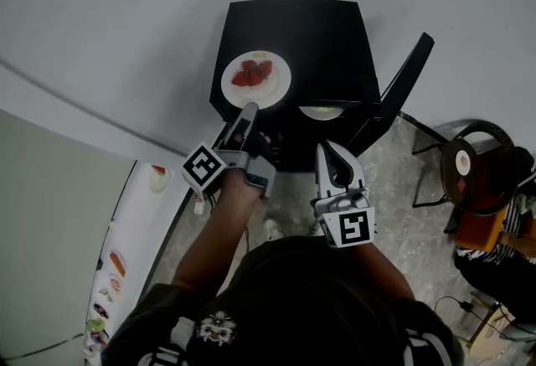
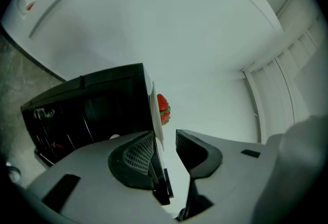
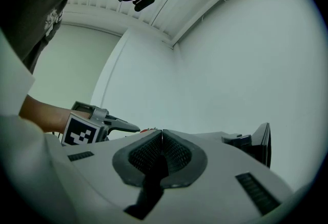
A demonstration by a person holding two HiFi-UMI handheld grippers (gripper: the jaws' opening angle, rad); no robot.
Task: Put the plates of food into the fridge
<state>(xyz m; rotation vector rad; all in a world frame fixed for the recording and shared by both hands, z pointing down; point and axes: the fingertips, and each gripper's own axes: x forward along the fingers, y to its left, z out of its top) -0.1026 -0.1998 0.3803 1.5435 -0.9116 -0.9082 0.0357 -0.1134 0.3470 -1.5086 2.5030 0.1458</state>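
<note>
White round plate atop black fridge, rim inside released left tool; right tool clenched.

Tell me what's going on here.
A person with a gripper in each hand faces a small black fridge, its door open. The left gripper stands open around the rim of a strawberry plate on the fridge top. The right gripper is shut and empty. A second plate already sits inside.

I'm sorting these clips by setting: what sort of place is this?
Probably a plain indoor room staged as a kitchen corner: a small black fridge with its door open, a plate of strawberries on top, bare white walls, speckled floor.
</note>
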